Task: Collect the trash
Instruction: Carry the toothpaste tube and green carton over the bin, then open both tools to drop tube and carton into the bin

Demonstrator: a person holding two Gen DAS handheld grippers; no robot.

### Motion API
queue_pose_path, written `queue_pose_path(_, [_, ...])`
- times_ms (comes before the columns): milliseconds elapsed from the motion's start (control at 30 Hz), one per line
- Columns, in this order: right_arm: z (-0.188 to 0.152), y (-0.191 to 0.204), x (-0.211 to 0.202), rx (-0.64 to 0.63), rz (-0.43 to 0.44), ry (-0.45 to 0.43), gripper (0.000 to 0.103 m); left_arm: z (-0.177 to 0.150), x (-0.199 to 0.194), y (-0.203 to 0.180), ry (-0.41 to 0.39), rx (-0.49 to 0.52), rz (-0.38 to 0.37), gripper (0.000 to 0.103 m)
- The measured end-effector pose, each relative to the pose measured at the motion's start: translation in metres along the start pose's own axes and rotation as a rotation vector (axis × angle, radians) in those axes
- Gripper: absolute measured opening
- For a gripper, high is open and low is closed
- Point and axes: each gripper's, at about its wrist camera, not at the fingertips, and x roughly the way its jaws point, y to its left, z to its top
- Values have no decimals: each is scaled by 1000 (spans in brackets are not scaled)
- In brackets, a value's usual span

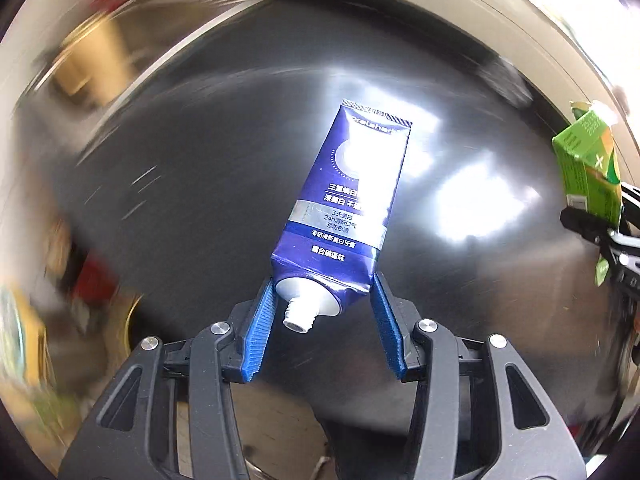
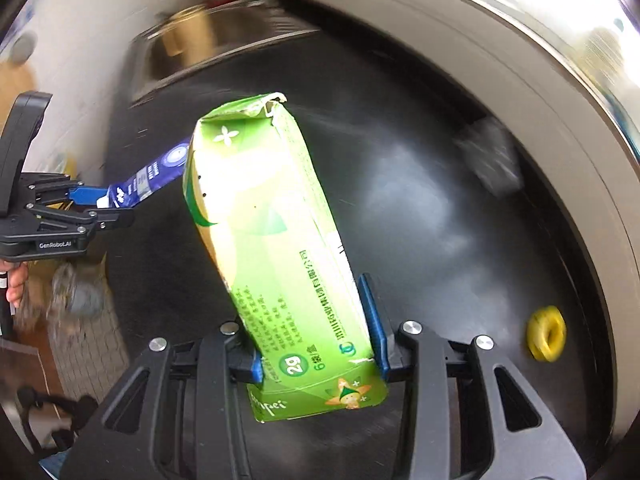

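My left gripper (image 1: 325,286) is shut on the neck end of a blue toothpaste tube (image 1: 348,200), which has no cap and points away over the dark countertop (image 1: 180,220). My right gripper (image 2: 316,308) is shut on a torn green carton box (image 2: 276,248) and holds it upright above the counter. In the left wrist view the green carton (image 1: 588,168) shows at the right edge. In the right wrist view the left gripper (image 2: 102,204) with the tube (image 2: 152,178) shows at the left.
A yellow ring (image 2: 547,333) lies on the dark counter at the right. A blurred grey object (image 2: 490,160) lies near the counter's far edge. A steel sink (image 2: 208,36) sits at the back left. The surroundings are motion-blurred.
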Motion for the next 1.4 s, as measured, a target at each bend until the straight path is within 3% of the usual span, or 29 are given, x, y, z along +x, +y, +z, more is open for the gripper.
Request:
queue_pose_path(133, [27,79,14,-190,69,18,39,-56,-15,86,-11,-195,44,47])
queue_pose_path(300, [46,166,30,-384,134,49,39,-127,-19,156,-1,-387,72,47])
queue_pose_path(533, [69,282,73,-552,247,131,39,-190,-5,216,2,-564,68,47])
queue_pose_path(700, [65,352,144,-594,268,248,39,-226,50,252,25,-740,26,47])
queue_pose_path(800, [55,373,196,-605,261,307,39,-247,95,268,44,-835,13,47])
queue_pose_path(967, [41,387,280,-540,243,405,39,-261,153,281,81,-888,1,47])
queue_pose_path(1167, [45,392,301,-520,232,418,40,-260,173,287,75,-898,-39,47])
queue_pose_path(1200, [49,393,301,-514,234,416,44,-258,170,286,72,-890,-51,49])
queue_pose_path(1233, [52,398,295,-518,231,402,60,-261,169,289,60,-886,-46,54])
queue_pose_path(1300, [60,402,276,-530,238,348,87,-261,150,288,15,-878,11,97])
queue_pose_path(1400, [75,407,237,-529,290,290,91,-268,109,289,-43,-905,51,97])
